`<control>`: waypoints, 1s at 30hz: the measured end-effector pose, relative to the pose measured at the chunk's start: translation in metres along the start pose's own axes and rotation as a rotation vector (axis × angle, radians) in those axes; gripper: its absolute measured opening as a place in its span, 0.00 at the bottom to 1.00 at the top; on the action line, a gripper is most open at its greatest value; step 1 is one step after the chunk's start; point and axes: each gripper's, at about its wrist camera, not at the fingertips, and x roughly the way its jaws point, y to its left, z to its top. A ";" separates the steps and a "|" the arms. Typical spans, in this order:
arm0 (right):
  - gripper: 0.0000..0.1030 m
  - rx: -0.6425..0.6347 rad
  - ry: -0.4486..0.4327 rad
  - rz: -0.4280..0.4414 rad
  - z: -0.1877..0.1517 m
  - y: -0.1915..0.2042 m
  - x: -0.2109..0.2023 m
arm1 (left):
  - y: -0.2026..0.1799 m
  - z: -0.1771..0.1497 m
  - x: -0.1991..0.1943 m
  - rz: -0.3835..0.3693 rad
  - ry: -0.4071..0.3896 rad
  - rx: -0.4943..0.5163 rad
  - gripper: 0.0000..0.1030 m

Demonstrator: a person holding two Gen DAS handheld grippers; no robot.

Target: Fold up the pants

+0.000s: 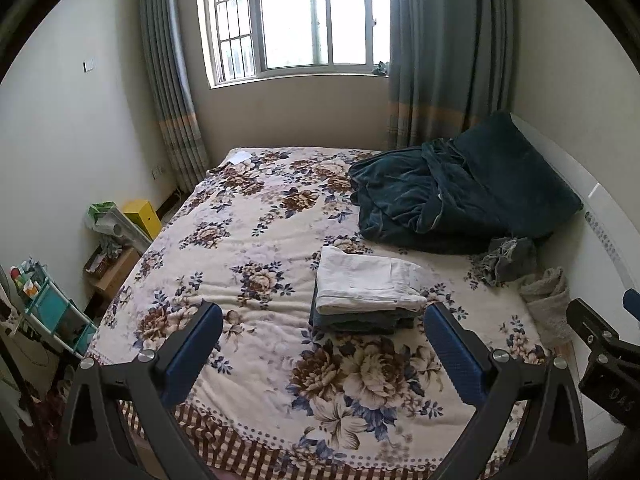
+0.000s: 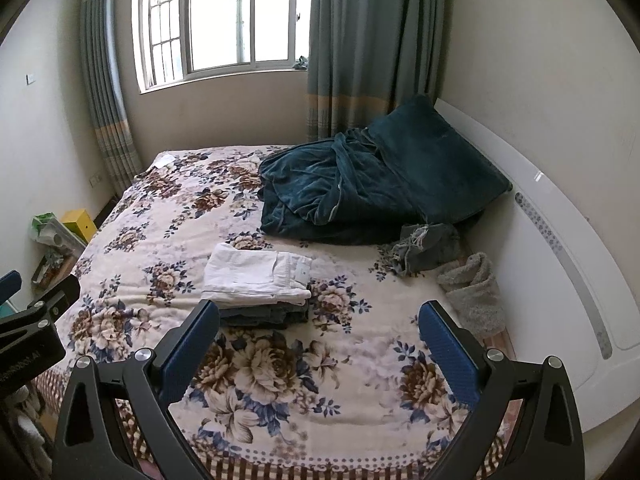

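Folded white pants top a small stack of darker folded clothes on a floral bedspread, both grippers held clear above the near edge of the bed.

The left gripper and right gripper each stand released, blue pads spread wide and grasping nothing. The pants lie near the middle of the bed as a flat rectangle, long axis running across it, the waistband end with a small, unreadable tag pointing toward the white headboard. Partial white lettering on the neighbouring gripper's body cannot be made out with confidence in either view. Beyond the stack lie a rumpled teal blanket, crumpled grey jeans and a grey fuzzy garment.
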 end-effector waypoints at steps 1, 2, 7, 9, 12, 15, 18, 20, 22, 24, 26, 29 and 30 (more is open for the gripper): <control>0.99 -0.002 -0.003 0.001 0.000 0.000 -0.001 | -0.001 0.000 0.001 -0.002 -0.001 0.005 1.00; 0.99 -0.003 -0.006 -0.001 0.000 0.001 -0.001 | -0.001 0.001 0.002 0.001 -0.001 0.009 1.00; 1.00 -0.008 -0.007 -0.001 0.001 0.002 0.000 | -0.002 0.001 0.005 -0.003 -0.001 0.020 1.00; 1.00 -0.004 -0.003 -0.004 0.001 0.002 -0.001 | -0.003 0.001 0.005 -0.001 -0.002 0.023 1.00; 1.00 -0.010 0.001 0.002 0.001 0.003 0.001 | -0.004 0.001 0.006 -0.001 -0.005 0.029 1.00; 1.00 -0.014 0.004 0.012 0.002 0.004 0.001 | -0.004 0.001 0.005 -0.003 -0.010 0.036 1.00; 1.00 -0.012 0.004 0.023 0.001 0.003 0.001 | -0.005 0.000 0.006 -0.004 -0.011 0.038 1.00; 1.00 -0.013 0.003 0.023 0.000 0.002 0.000 | -0.006 0.001 0.006 -0.006 -0.012 0.039 1.00; 1.00 -0.012 0.005 0.024 0.001 0.002 0.001 | -0.005 0.000 0.004 -0.005 -0.011 0.041 1.00; 1.00 -0.014 0.008 0.026 0.000 0.002 -0.001 | -0.005 0.000 0.004 -0.007 -0.010 0.039 1.00; 1.00 -0.014 0.008 0.027 0.000 0.002 -0.001 | -0.006 0.000 0.004 -0.008 -0.012 0.041 1.00; 1.00 -0.013 0.007 0.027 0.001 0.002 -0.001 | -0.006 0.000 0.004 -0.007 -0.014 0.043 1.00; 1.00 -0.013 0.007 0.027 0.001 0.002 -0.001 | -0.006 0.000 0.004 -0.008 -0.016 0.044 1.00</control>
